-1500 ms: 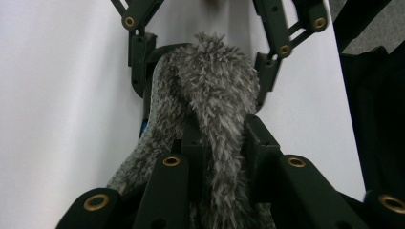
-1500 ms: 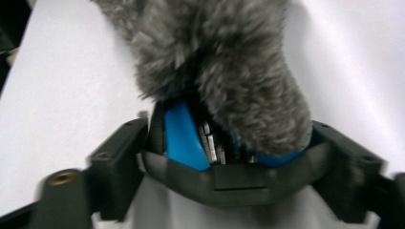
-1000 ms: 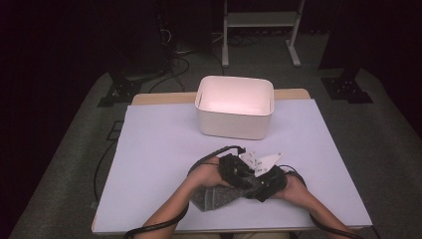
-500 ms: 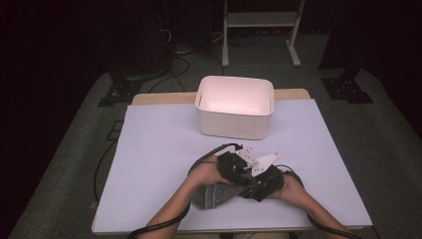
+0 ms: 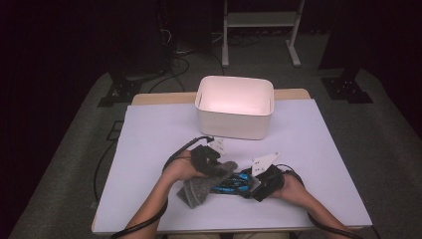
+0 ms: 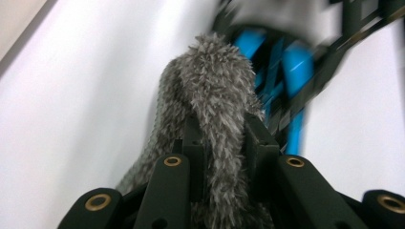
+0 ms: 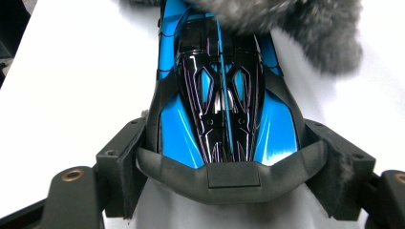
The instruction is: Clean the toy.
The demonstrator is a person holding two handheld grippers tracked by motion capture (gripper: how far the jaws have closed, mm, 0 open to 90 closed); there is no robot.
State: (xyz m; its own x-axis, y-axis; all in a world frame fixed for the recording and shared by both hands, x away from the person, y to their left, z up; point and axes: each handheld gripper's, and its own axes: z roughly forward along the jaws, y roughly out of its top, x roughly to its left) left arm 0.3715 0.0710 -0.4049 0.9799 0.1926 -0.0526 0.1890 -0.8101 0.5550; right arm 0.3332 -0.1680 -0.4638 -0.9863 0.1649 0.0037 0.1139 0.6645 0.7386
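A blue and black toy car (image 7: 220, 109) lies on the white table, and my right gripper (image 7: 224, 169) is shut on its rear, one jaw against each side. In the high view the toy car (image 5: 234, 182) sits between the two hands near the table's front edge. My left gripper (image 6: 223, 148) is shut on a grey fluffy cloth (image 6: 215, 100), which hangs over the car's far end. From above, the grey cloth (image 5: 201, 186) drapes from my left gripper (image 5: 211, 167) down to the table. My right gripper (image 5: 256, 184) lies just right of the car.
A white rectangular bin (image 5: 235, 106) stands open at the back middle of the white table (image 5: 149, 134). Black cables trail from both grippers toward the front edge. Dark floor and a metal stand surround the table.
My left gripper has moved the cloth slightly left and forward over the car. The right gripper and car have shifted a little toward the front edge.
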